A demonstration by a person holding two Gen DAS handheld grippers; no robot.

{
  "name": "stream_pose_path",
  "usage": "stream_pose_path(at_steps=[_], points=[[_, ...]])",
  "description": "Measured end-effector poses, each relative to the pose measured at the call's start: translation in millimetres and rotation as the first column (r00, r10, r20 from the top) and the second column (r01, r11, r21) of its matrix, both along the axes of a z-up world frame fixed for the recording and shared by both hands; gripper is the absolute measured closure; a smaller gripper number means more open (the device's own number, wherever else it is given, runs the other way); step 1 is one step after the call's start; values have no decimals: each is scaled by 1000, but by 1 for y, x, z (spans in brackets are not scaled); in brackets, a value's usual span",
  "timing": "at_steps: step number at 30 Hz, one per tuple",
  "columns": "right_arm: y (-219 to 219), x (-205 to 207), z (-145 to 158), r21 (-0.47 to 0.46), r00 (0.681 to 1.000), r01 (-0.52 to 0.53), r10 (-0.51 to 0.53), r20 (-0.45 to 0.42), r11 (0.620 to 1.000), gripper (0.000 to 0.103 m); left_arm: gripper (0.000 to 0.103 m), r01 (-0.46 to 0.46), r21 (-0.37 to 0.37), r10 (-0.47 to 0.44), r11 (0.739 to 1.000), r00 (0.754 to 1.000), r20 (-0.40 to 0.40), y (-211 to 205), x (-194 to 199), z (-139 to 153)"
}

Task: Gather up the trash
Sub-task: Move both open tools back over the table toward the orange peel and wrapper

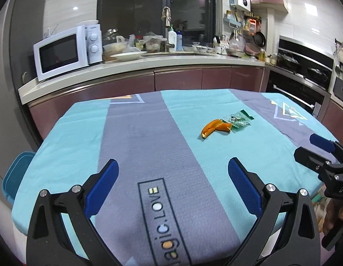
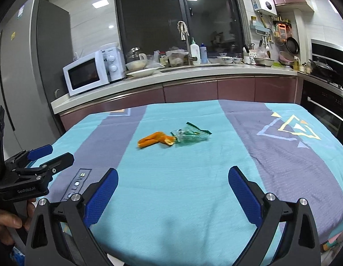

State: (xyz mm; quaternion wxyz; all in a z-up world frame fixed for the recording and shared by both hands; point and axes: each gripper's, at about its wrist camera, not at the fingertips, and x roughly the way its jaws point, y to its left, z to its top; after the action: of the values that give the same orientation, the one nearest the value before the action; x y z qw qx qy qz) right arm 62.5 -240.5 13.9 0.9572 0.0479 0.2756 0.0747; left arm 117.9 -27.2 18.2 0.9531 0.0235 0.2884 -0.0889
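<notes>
Orange peel (image 2: pixel 154 141) and green wrapper (image 2: pixel 190 134) lying touching, ahead of right hand-held gripper (image 2: pixel 173 185); both hand-held grippers hanging released, empty. Approaching low, straddling peel, is looking best.

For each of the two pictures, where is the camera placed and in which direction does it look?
Left wrist: sits on the left gripper, looking across the table toward the kitchen counter; the right gripper shows at its right edge.
Right wrist: sits on the right gripper, facing likewise; the left gripper and a hand show at its left.
Shared: orange wrapper, green wrapper, microwave.
</notes>
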Motion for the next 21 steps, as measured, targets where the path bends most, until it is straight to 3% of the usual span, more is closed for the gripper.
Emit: stream_pose_path(at_steps=[10,21], points=[[-14,52,4,-33,999,-2,1,-33,999,7,6,68,44,-66,997,997,-41,-29,61,-7],[-22,128,-1,-43,989,-54,48,-138,998,7,6,207,70,-196,976,971,-140,-74,140,-20]])
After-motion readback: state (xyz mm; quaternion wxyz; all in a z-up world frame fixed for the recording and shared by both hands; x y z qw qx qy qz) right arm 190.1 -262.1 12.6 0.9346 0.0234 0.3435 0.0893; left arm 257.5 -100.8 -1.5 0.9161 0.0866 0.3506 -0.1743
